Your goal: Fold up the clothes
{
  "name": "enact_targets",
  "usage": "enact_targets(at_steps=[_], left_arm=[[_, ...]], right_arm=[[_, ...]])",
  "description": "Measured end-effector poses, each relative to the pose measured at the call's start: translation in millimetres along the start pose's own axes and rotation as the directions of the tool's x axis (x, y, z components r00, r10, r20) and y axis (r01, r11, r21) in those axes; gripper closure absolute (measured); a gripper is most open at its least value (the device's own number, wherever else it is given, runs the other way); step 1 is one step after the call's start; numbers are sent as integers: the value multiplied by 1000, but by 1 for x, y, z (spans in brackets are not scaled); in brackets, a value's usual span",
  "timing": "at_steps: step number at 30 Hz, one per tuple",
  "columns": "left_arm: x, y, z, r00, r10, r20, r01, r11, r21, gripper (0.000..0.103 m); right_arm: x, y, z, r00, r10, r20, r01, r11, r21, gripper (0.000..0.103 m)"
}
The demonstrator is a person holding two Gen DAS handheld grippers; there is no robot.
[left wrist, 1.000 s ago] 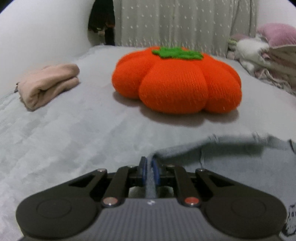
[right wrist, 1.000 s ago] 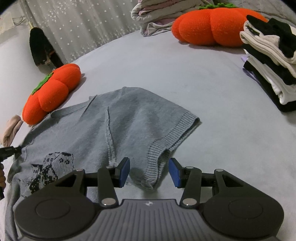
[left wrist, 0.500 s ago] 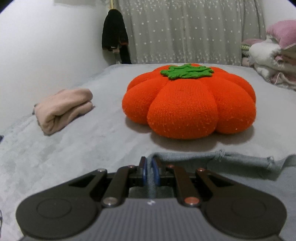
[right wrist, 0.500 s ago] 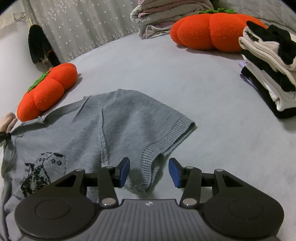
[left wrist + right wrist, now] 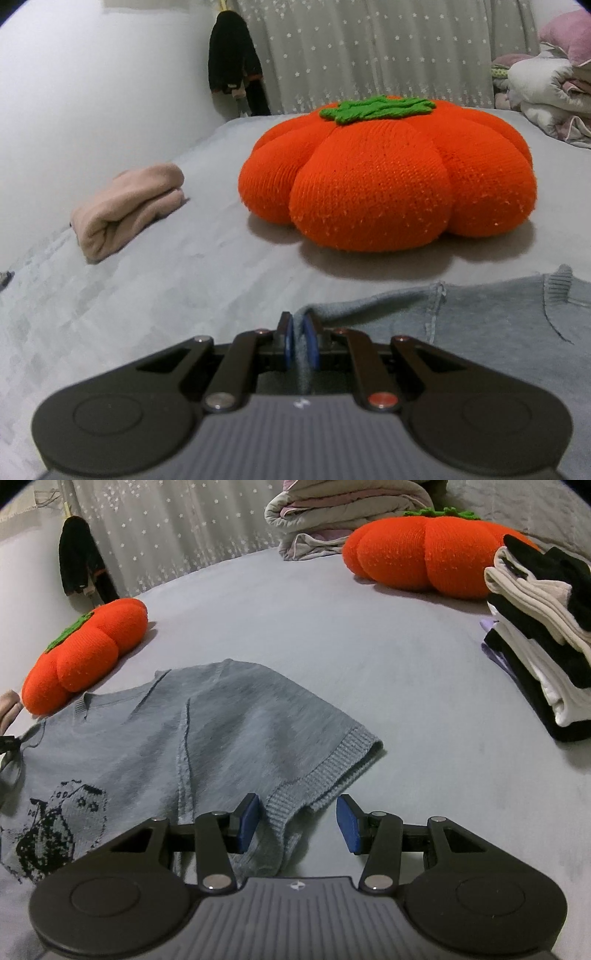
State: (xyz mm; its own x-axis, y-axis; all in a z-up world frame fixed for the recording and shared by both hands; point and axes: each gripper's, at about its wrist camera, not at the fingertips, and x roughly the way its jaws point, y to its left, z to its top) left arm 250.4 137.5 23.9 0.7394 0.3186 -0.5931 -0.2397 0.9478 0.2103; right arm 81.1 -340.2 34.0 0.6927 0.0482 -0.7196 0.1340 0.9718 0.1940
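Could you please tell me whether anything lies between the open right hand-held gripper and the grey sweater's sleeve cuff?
Nothing visible does. The right hand-held gripper is open, and the ribbed sleeve cuff of the grey sweater already lies between its blue pads, with only bare bedsheet beside it.

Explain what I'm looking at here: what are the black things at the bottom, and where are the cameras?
Each picture comes from a camera mounted on a hand-held gripper that a person carries, one per hand; there is no robot arm. The left hand-held gripper is shut on an edge of the grey knitted top. The right hand-held gripper stands open around the top's ribbed sleeve cuff, not pressing it. All lies on a grey bed, with two orange pumpkin cushions, a folded beige cloth and a stack of folded clothes.
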Motion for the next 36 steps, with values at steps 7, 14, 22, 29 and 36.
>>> enact_targets(at_steps=[7,14,22,29,36], left_arm=[[8,20,2,999,-19,-33,16,996,-90,77],[7,57,7,999,-19,-39,11,977,-213,70],[-2,71,11,996,-66,-59,50,968,-244,68],[-17,71,12,993,-91,-74,74,976,-207,57],[-44,71,3,990,-102,-98,88,987,-138,54]], right_arm=[[3,-8,3,999,31,12,-31,997,65,56],[7,-8,5,999,16,39,-18,998,57,72],[3,2,7,992,-68,102,73,996,-47,96],[-1,3,16,967,-184,179,208,969,-130,97],[-6,0,29,937,-244,250,290,943,-164,100]])
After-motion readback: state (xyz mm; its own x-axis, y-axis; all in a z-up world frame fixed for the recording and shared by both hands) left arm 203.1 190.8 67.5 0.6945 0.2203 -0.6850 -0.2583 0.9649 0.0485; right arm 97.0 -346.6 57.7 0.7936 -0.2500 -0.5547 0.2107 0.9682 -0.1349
